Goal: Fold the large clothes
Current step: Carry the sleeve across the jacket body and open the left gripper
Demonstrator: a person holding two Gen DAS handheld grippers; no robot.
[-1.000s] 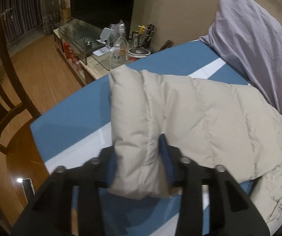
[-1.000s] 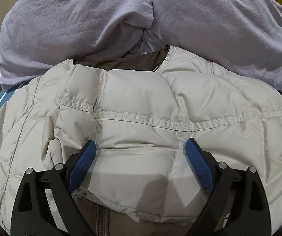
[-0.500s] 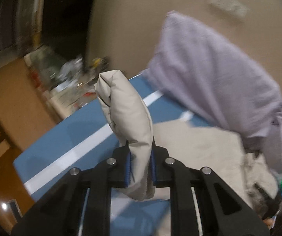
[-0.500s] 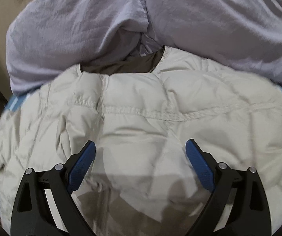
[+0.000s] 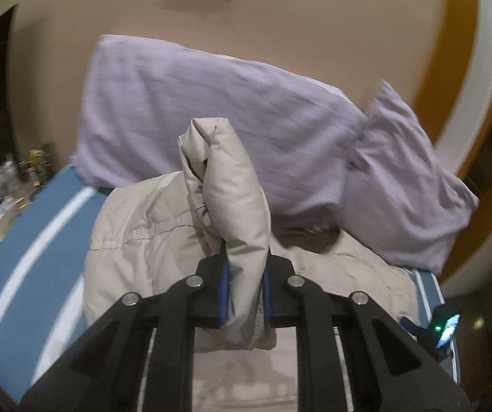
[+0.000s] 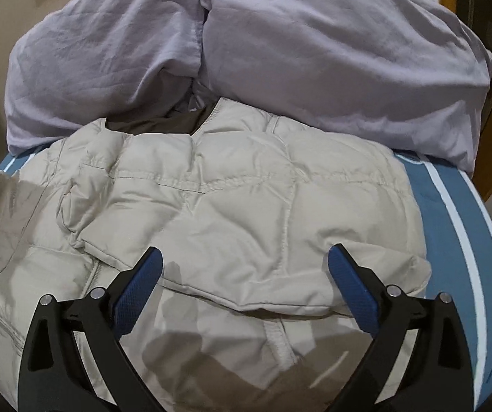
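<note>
A cream quilted puffer jacket point(image 6: 239, 206) lies spread on a blue bed cover with white stripes point(image 6: 452, 213). Its right sleeve is folded across the chest. My left gripper point(image 5: 245, 292) is shut on the jacket's left sleeve point(image 5: 232, 199) and holds it raised above the jacket body point(image 5: 136, 240). My right gripper point(image 6: 244, 292) is open and empty, hovering just above the folded part of the jacket, jaws wide apart.
Two lilac pillows point(image 6: 280, 51) lie against the beige wall behind the jacket's collar; they also show in the left wrist view point(image 5: 211, 103). A cluttered side table point(image 5: 9, 178) stands at the far left. A device with a green light point(image 5: 446, 326) sits at the bed's right edge.
My left gripper has closed tighter on the sleeve, lifted it and swung it right, from the bed's left edge to over the jacket body. My right gripper drew back slightly, still open.
</note>
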